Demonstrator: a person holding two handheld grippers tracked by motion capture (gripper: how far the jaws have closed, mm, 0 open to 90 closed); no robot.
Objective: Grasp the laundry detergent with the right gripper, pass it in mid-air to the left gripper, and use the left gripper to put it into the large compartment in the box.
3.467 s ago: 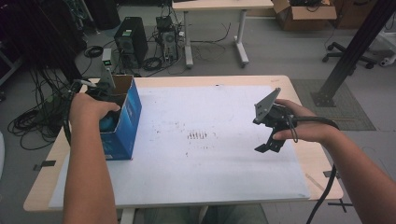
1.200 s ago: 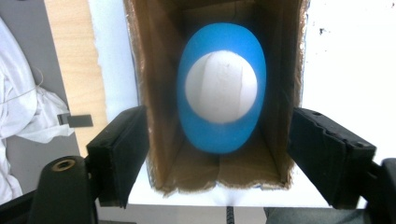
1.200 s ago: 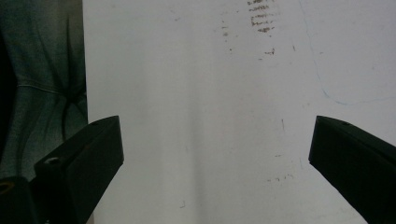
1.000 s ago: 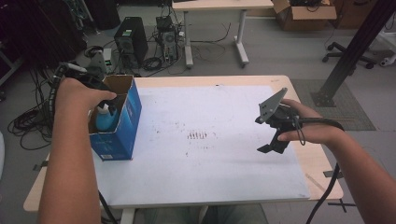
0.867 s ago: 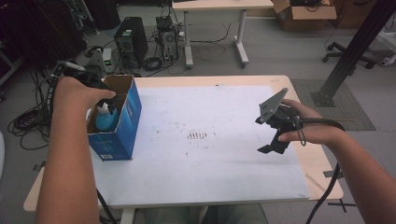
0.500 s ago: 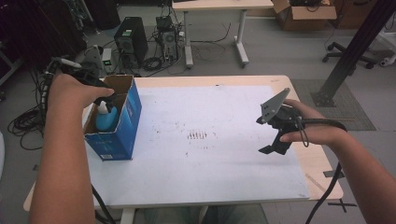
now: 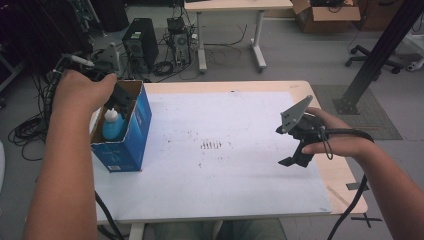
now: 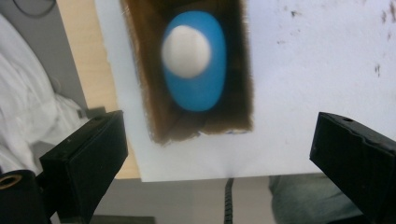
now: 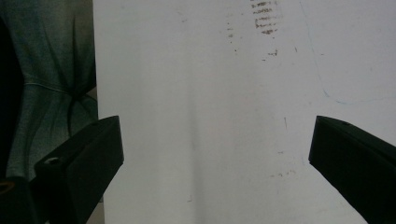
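Left hand-held gripper hangs over the open top of a blue cardboard box at the desk's left edge. Its jaws have just been opening and now stand wide apart with nothing between them. Seen along those jaws, a blue bottle with a white cap stands upright inside the box, below the jaws and clear of them. From the high view the bottle sits in the box's middle, with the left hand above the box's far end. No printing on the box or label on the bottle can be read.

Right hand-held gripper, held in the right hand, hovers above the desk near its right edge, well apart from the box. In its own view the jaws are spread wide over the white sheet that covers the desk, with nothing between them. A small cluster of dark smudges marks the sheet's middle; it spells out nothing legible.
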